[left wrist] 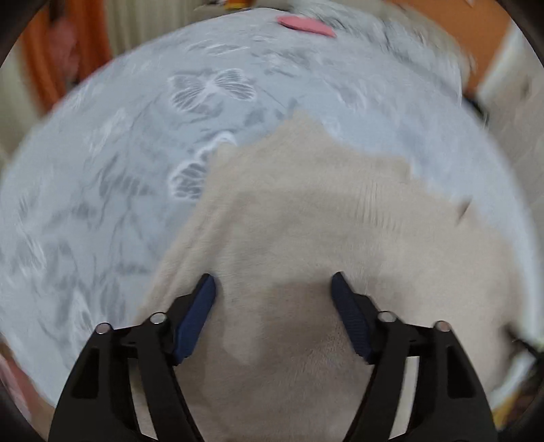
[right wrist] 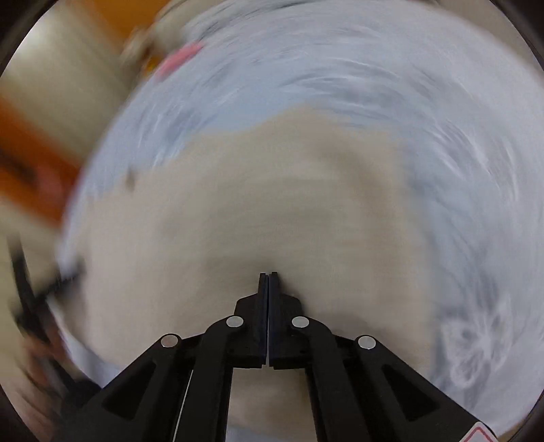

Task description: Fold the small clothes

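While my left fingers (left wrist: 208, 299) stand spread wide apart with nothing between them, my left gripper (left wrist: 273, 282) hangs over the beige garment (left wrist: 306, 221), whose cloth fills the gap under the blue pads. My right gripper (right wrist: 268, 273) has its fingers (right wrist: 262, 306) pressed together, tip to tip; the tips sit against the same beige garment (right wrist: 255, 204), but the right wrist view is too blurred for me to tell whether any cloth is pinched between them.

That garment lies spread on a pale blue bedspread (left wrist: 119, 170) printed with grey and white flowers and leaves. From the left wrist view its far edge is uneven, with a corner poking up toward the middle of the bedspread, and a ribbed strip shows near its right side. From the right wrist view the cloth runs from my fingers out to the left and ahead, with bedspread (right wrist: 442, 136) beyond it and to its right.

Well apart from the garment, at the far edge of the bedspread, lies a pink item (left wrist: 306, 25); it shows as a pink smear (right wrist: 180, 57) in the right wrist view. Orange and cream surfaces (left wrist: 489, 68) lie beyond the bedspread, too blurred to name.
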`<state>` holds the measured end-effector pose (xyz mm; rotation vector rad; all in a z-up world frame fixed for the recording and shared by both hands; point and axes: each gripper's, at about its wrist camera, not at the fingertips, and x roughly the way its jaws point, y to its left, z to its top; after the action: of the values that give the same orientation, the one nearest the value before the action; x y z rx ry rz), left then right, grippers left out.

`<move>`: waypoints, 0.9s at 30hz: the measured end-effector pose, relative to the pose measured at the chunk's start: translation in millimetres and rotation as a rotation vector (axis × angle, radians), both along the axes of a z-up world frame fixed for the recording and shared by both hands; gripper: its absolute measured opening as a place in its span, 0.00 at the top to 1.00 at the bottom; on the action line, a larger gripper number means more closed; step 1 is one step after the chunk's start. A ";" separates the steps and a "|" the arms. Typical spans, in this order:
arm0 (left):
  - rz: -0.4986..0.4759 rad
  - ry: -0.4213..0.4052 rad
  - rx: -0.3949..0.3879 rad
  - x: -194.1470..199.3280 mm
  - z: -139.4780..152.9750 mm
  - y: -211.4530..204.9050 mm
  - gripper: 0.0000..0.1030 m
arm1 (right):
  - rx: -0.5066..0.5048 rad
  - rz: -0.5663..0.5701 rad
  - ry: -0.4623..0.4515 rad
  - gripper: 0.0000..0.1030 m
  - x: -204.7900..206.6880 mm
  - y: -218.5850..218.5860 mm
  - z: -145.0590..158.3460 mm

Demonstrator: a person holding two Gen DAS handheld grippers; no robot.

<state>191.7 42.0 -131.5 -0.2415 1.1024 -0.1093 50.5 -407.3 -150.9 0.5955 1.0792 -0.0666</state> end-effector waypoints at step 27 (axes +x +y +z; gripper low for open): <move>0.280 0.305 -0.365 -56.5 -27.7 89.7 0.48 | 0.285 -0.201 0.104 0.37 -74.6 -22.3 -21.6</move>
<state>135.1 131.8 -159.2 -0.7566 1.3355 -0.0221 -24.1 -429.7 -172.4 0.9655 1.1352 -0.1205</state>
